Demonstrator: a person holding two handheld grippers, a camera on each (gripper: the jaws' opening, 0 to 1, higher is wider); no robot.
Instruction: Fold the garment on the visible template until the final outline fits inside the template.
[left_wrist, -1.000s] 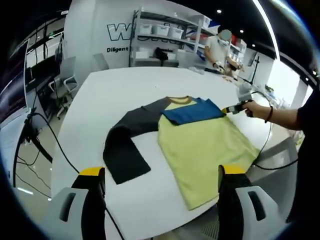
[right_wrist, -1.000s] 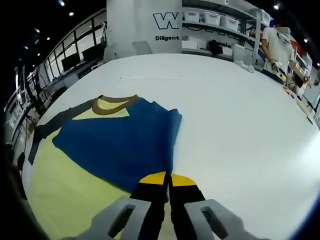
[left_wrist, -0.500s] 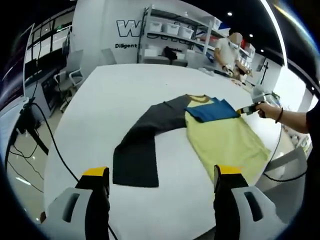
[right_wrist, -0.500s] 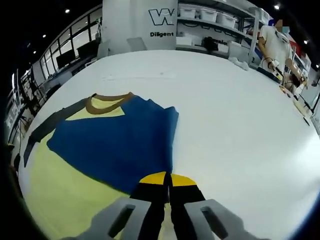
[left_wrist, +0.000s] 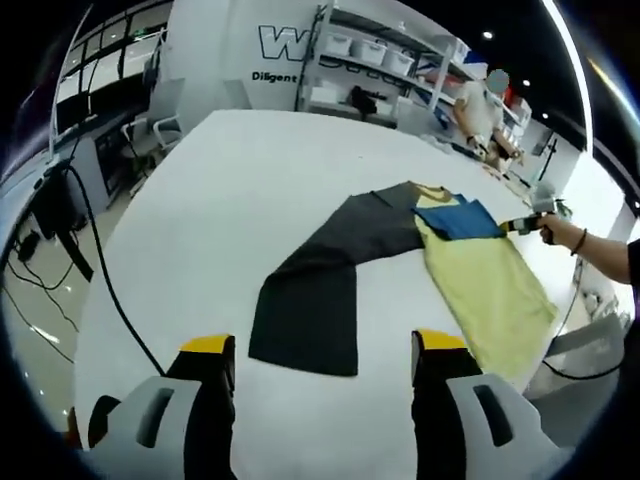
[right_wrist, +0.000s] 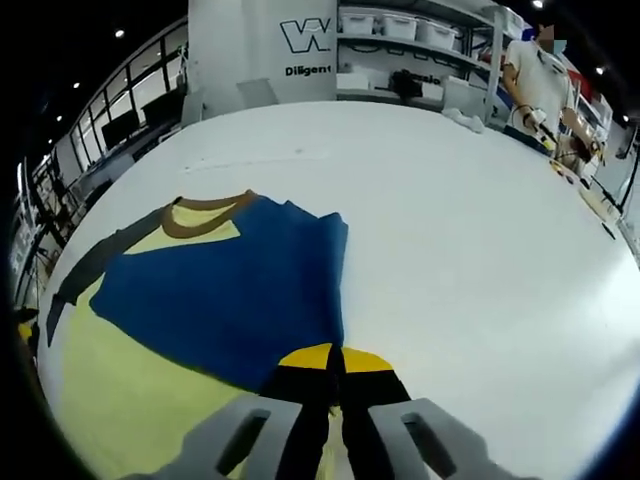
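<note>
Right gripper view shows the right gripper (right_wrist: 335, 362) pinching the blue sleeve (right_wrist: 235, 290) folded across the yellow shirt (left_wrist: 485, 290) on the white surface (right_wrist: 470, 230), likely to lay it flat, while the left gripper (left_wrist: 320, 350) hangs spread above the outstretched dark sleeve (left_wrist: 320, 290)

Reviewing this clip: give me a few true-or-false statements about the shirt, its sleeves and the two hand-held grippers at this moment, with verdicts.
1. The blue sleeve lies folded over the yellow body. True.
2. The dark sleeve is folded in too. False: it lies stretched out on the white table.
3. The right hand-held gripper is shut on the blue sleeve. True.
4. The left hand-held gripper grips the dark sleeve. False: it is open, apart from the cloth.
5. The brown collar is hidden. False: it shows.
</note>
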